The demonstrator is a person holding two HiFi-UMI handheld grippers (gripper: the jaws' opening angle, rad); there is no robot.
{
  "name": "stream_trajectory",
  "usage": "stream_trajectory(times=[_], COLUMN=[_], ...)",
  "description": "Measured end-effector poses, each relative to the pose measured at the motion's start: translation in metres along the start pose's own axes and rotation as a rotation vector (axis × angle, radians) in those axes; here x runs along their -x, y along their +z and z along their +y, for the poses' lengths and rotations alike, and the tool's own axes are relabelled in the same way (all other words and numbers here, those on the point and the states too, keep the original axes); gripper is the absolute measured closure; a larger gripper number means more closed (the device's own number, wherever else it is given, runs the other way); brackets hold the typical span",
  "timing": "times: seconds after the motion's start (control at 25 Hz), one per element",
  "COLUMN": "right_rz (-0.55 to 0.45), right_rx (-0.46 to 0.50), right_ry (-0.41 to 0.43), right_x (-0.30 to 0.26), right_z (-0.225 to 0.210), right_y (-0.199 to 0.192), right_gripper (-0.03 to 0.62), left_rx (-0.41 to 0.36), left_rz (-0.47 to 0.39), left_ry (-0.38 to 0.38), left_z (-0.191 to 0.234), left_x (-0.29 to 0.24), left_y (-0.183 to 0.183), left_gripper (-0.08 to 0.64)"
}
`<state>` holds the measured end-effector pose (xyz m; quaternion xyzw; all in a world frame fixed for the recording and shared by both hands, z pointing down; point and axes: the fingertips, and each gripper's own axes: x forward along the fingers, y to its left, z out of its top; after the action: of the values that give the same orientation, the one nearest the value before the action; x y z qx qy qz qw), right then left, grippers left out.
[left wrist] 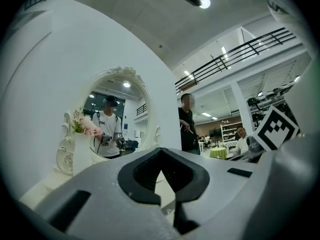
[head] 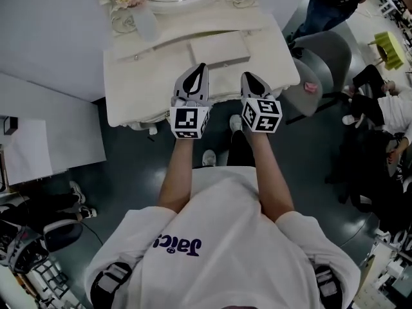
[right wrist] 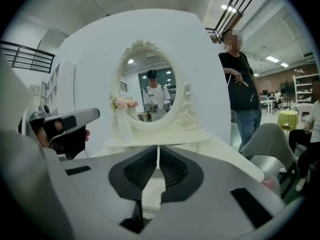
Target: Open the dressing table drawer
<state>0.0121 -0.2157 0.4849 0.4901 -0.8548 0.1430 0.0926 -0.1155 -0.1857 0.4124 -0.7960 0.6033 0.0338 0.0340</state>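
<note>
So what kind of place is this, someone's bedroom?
Probably not; it looks like a big showroom or studio hall. The dressing table stands against a white partition, a railed mezzanine runs overhead, and shelves and a green-clothed table sit beyond.

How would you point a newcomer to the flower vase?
Start at the cream dressing table against the white wall and find its oval mirror. The vase stands just left of the mirror as you face it: tall, white, the only thing holding pink flowers.

A dark floor, white wall, grey chair.
</note>
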Motion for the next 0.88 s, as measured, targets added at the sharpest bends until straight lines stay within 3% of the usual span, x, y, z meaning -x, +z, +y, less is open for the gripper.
stream_trajectory(times=[0.28, 0.52, 0.88], right_rz=[0.137, 0.25, 0.38], right_rx=[-0.081, -0.085, -0.079], right_ry=[0.076, 0.134, 0.186], right_x=[-0.062, -0.1, -0.14], right_z=[-0.024, -0.032, -0.043], right_y=[-0.038, -0.07, -0.113], right_gripper=[0.583, 0.583, 0.563], left_rx=[-0.032, 0.033, 0.03], left_rz=[0.01, 0.032, 0.066], left_ry=[0.036, 0.084, 0.121], left_z=[0.007, 0.019, 0.03], left_x=[-0.05, -0.078, -0.1], left_y=[-0.014, -0.038, -0.063], left_gripper=[0.546, 0.547, 0.546])
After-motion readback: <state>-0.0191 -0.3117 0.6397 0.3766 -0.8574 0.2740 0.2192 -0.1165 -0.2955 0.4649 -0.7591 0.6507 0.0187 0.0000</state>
